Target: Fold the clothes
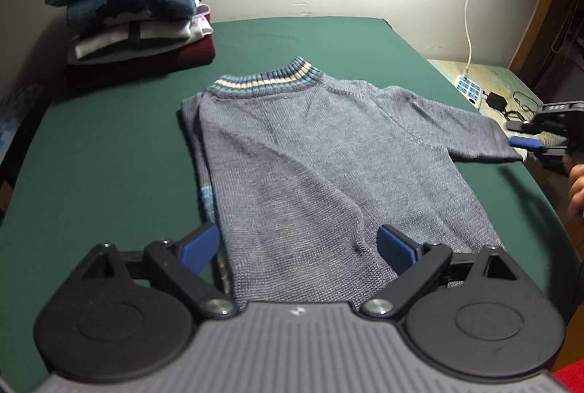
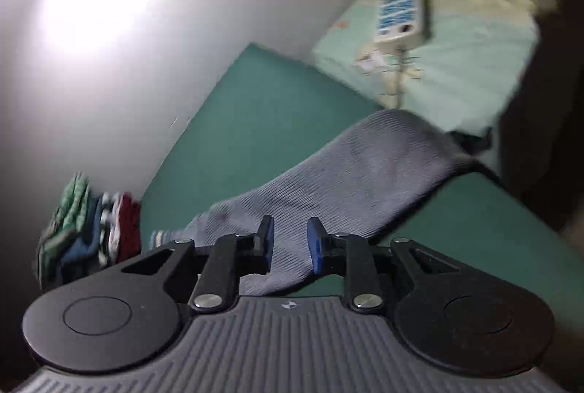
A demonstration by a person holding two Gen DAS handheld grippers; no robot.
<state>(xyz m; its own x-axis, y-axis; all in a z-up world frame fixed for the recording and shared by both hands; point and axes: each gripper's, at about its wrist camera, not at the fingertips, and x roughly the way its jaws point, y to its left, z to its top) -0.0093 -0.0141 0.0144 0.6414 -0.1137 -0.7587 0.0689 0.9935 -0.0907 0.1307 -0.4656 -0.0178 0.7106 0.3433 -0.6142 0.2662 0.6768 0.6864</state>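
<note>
Two grippers work here: the left gripper hangs with jaws wide apart over the hem of the grey sweater, gripping nothing; the right gripper stands partly apart around its sleeve, pads not pressing. Sweater lies flat on the green table, near a stack of folded clothes.

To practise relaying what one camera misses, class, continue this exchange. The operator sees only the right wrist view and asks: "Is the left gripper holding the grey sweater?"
Observer: No. The left gripper hangs wide open above the grey sweater at its hem, gripping nothing.
Operator: What about the sleeve I can't see?
Observer: It is already folded in along the body. Only the sleeve by the right gripper lies spread out.
Operator: Where is the collar?
Observer: The striped collar lies at the end away from the left gripper, toward the wall, near the stack of folded clothes.
</note>
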